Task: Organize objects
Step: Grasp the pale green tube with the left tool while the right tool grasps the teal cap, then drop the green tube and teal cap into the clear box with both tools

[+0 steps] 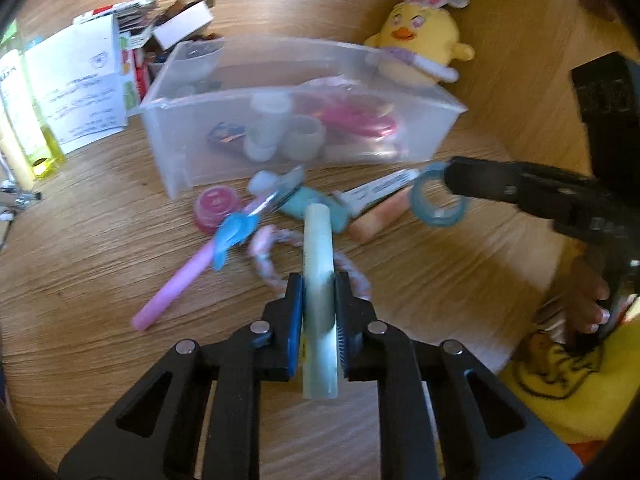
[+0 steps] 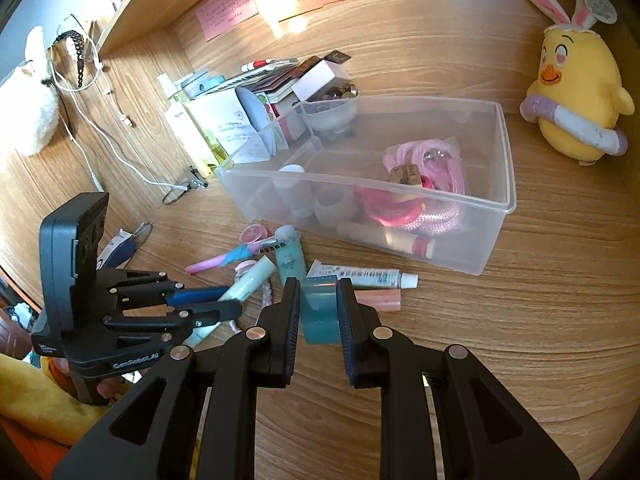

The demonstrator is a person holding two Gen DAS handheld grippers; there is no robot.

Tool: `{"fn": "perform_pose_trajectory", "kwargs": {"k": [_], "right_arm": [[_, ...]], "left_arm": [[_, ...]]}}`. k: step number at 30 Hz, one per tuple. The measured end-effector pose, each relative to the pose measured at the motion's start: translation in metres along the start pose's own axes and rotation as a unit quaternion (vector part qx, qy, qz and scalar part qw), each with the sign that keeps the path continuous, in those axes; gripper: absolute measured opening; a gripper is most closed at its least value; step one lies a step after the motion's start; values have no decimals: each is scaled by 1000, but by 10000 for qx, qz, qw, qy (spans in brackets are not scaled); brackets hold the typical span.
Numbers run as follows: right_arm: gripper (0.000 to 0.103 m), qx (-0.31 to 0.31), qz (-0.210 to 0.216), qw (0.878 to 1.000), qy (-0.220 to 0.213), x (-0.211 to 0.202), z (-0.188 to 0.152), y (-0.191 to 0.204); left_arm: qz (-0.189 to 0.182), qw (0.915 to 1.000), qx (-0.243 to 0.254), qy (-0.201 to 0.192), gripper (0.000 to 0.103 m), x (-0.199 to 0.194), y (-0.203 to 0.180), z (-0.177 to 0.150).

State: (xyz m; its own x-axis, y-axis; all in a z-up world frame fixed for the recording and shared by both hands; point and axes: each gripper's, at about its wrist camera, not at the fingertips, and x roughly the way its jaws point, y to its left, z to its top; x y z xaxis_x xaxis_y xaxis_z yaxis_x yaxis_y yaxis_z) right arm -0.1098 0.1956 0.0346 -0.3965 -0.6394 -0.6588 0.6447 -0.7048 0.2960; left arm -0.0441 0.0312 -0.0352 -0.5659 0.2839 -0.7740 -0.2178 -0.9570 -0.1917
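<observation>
My left gripper (image 1: pixel 318 284) is shut on a pale green tube (image 1: pixel 318 264), held lengthwise above the desk; it also shows in the right wrist view (image 2: pixel 224 306). My right gripper (image 2: pixel 318 284) is shut on a teal tape ring (image 2: pixel 319 310), seen in the left wrist view (image 1: pixel 436 198) as a blue ring at its fingertips. A clear plastic bin (image 1: pixel 440 128) (image 2: pixel 500 200) stands behind, holding pink cord, small jars and a tube. Loose on the desk lie a pink pen (image 1: pixel 180 284), a pink jar (image 1: pixel 218 206), a white tube (image 2: pixel 360 278), a peach stick (image 1: pixel 380 216), a teal bottle (image 2: pixel 290 258).
A yellow chick plush (image 1: pixel 420 44) (image 2: pixel 576 92) sits right of the bin. Bottles, papers and boxes (image 1: pixel 80 92) crowd the left. A white cable (image 2: pixel 104 140) trails on the desk. Sticky notes (image 2: pixel 228 8) hang on the back wall.
</observation>
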Motion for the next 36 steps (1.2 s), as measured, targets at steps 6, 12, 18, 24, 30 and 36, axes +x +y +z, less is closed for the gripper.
{"fn": "perform_pose_trajectory", "kwargs": {"k": [6, 12, 18, 24, 30, 36], "right_arm": [[17, 6, -40, 9999, -121, -8, 4, -2], [17, -89, -103, 9994, -316, -19, 12, 1], [17, -116, -225, 9979, -590, -32, 26, -2], [17, -133, -404, 9952, -877, -44, 44, -7], [17, -221, -678, 9911, -1121, -46, 62, -11], [17, -186, -909, 9904, -1026, -27, 71, -21]], "left_arm": [[40, 9995, 5, -321, 15, -16, -10, 9], [83, 9980, -14, -630, 15, -27, -11, 21], [97, 9942, -179, -1058, 15, -48, -3, 33], [208, 9887, -322, -1450, 15, -65, 6, 51], [402, 9840, -532, -1653, 15, -66, 20, 70], [638, 9831, -803, -1513, 15, -43, 38, 86]]}}
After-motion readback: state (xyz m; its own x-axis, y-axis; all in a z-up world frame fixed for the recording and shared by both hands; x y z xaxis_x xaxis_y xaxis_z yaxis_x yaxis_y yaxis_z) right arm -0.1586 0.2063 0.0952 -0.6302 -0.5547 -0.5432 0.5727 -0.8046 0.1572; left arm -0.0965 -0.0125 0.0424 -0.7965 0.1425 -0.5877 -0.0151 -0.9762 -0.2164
